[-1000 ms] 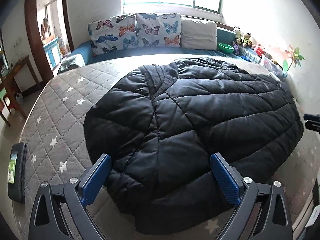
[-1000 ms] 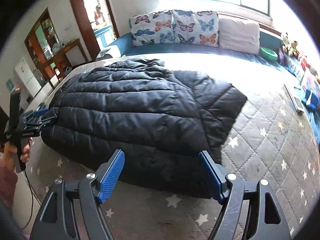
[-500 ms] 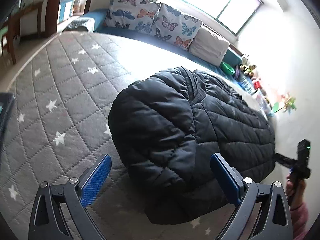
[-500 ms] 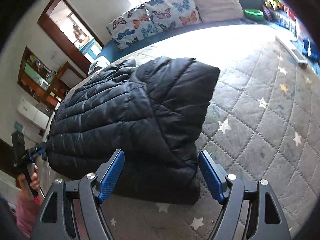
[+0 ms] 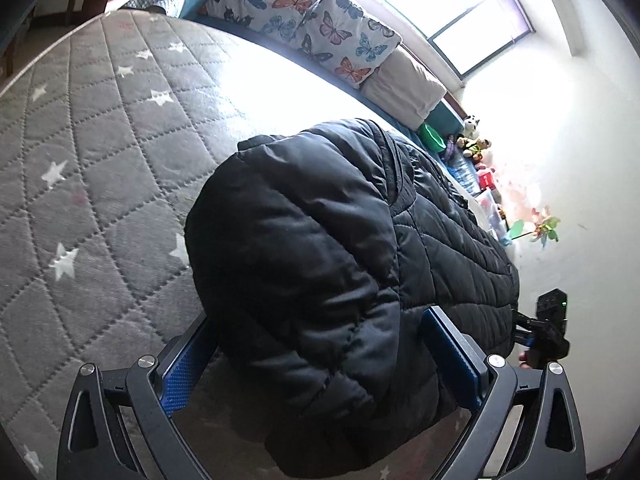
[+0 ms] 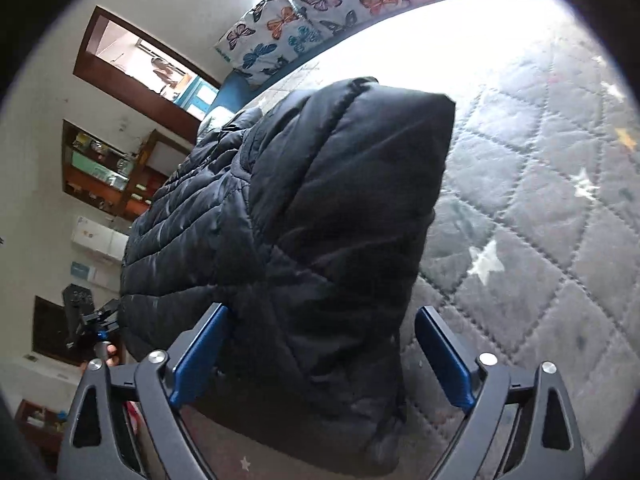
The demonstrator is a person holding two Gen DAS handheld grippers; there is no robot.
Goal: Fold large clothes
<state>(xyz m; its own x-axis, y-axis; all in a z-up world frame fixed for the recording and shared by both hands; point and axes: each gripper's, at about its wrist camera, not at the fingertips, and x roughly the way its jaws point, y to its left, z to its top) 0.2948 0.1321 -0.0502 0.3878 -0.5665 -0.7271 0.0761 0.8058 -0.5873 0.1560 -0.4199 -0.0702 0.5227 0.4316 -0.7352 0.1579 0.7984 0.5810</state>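
A black quilted jacket [image 5: 320, 264] lies on the grey star-patterned mattress [image 5: 92, 168], filling the centre and lower half of both wrist views; butterfly cushions [image 5: 304, 20] sit at the top of the frame. Left gripper [image 5: 320, 356]: jaws spread wide at bottom centre, one end of the jacket bulging between the blue pads, no squeeze visible. Right gripper [image 6: 320, 356]: jaws have just been opening and stand wide; the jacket's other end lies between them, right pad clear of the fabric.
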